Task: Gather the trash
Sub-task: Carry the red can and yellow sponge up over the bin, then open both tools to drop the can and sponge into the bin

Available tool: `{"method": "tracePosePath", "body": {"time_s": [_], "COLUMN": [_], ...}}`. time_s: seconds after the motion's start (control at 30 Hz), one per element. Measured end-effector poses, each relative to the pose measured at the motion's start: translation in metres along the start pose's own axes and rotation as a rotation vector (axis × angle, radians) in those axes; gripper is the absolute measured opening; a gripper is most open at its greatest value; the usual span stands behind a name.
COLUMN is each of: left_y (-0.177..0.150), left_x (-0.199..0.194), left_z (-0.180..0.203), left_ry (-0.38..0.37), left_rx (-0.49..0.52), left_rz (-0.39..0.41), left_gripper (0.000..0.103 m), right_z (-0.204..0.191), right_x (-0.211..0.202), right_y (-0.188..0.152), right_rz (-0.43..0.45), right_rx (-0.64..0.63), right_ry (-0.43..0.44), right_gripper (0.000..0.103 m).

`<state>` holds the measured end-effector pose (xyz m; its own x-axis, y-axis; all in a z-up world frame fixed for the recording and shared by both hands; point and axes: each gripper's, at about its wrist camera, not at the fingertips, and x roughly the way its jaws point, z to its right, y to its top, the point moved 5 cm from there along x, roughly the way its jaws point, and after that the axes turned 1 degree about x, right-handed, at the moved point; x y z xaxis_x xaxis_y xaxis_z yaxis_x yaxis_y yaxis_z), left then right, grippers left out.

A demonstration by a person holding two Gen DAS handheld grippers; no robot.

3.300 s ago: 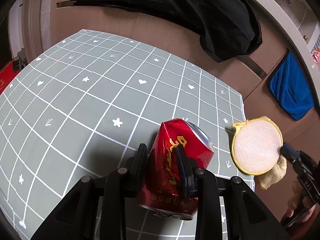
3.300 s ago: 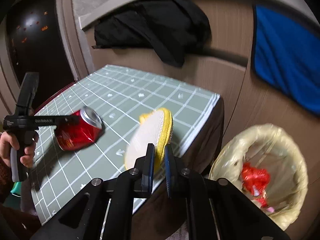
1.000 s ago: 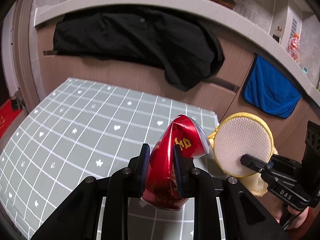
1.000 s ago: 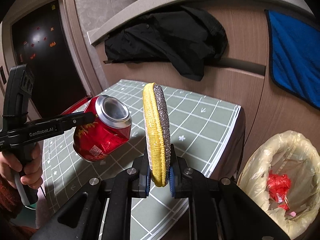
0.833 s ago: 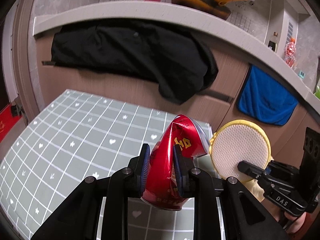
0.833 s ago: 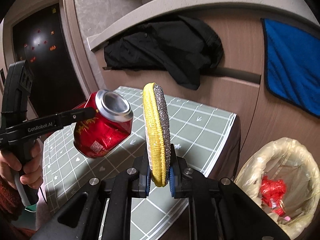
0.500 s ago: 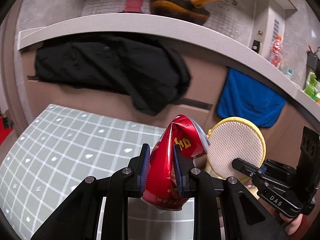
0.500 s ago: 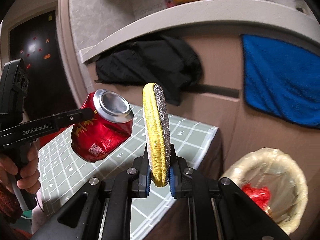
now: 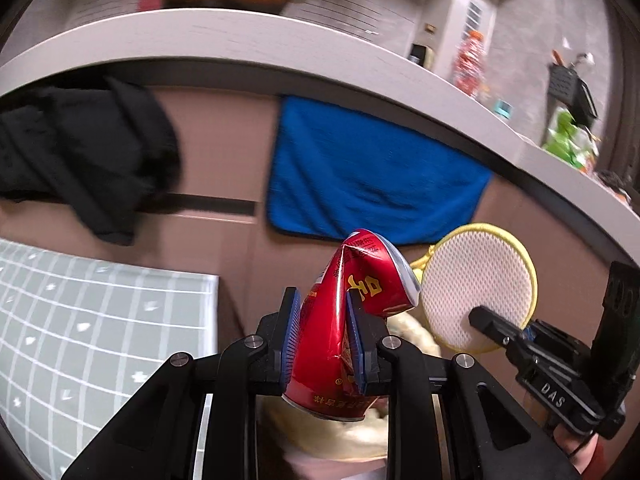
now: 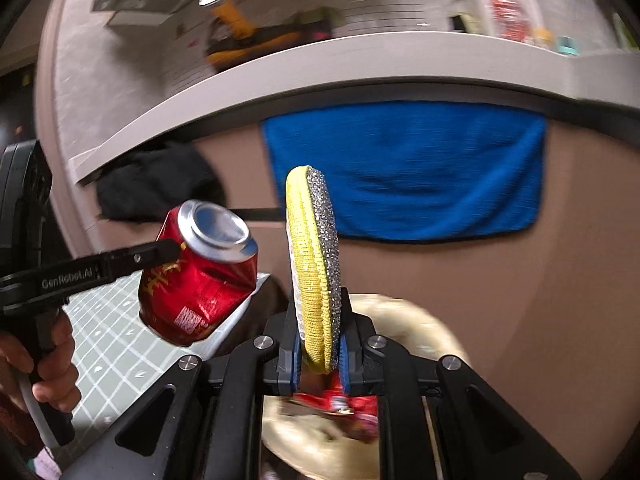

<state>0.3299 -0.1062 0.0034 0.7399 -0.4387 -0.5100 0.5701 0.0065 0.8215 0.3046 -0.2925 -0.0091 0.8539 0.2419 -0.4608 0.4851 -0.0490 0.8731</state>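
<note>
Left gripper (image 9: 323, 338) clamped on a crushed red aluminium drink can (image 9: 352, 312), held in the air, top end tilted toward 1 o'clock. Right gripper (image 10: 320, 350) pinched on the lower edge of a round yellow scrubbing pad with a silver glitter face (image 10: 314, 264), standing upright on edge. In the left wrist view the pad sits at 3 o'clock of the can, just beside it. Below both grippers: a bin lined with a pale yellow plastic bag (image 10: 404, 312), red wrapper scraps (image 10: 348, 402) inside. Grey-green tabletop with a white grid and small printed symbols (image 9: 100, 320) at 9 o'clock. Behind: brown cabinet front (image 9: 224, 160), blue towel (image 9: 368, 176) hanging at 12 o'clock, black garment (image 9: 84, 156) at 10 o'clock, pale counter edge (image 9: 240, 36) above. Background motion-blurred.
</note>
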Motion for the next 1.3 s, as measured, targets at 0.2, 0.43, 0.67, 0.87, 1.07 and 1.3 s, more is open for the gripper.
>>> {"method": "tracePosePath", "body": {"time_s": [0.2, 0.43, 0.67, 0.87, 1.07, 1.3], "left_y": [-0.012, -0.023, -0.030, -0.037, -0.040, -0.038], "left_x": [0.027, 0.046, 0.057, 0.066, 0.074, 0.083], "left_z": [0.022, 0.028, 0.028, 0.029, 0.031, 0.022], "left_ry": [-0.037, -0.037, -0.025, -0.024, -0.016, 0.001], "left_rx": [0.006, 0.009, 0.007, 0.022, 0.040, 0.012], "left_rz": [-0.052, -0.082, -0.105, -0.132, -0.145, -0.142], "left_gripper": [0.024, 0.024, 0.024, 0.024, 0.024, 0.034], "right_z": [0.031, 0.043, 0.043, 0.045, 0.048, 0.058], "right_x": [-0.002, 0.005, 0.015, 0.025, 0.032, 0.035], "right_y": [-0.010, -0.023, -0.027, -0.033, -0.041, -0.045], "right_rz": [-0.010, -0.032, -0.054, -0.079, -0.107, -0.110], "right_rx": [0.042, 0.067, 0.082, 0.085, 0.105, 0.132], "right_ry": [-0.024, -0.028, -0.029, -0.031, -0.046, -0.072], "right_gripper": [0.013, 0.013, 0.013, 0.013, 0.015, 0.021]}}
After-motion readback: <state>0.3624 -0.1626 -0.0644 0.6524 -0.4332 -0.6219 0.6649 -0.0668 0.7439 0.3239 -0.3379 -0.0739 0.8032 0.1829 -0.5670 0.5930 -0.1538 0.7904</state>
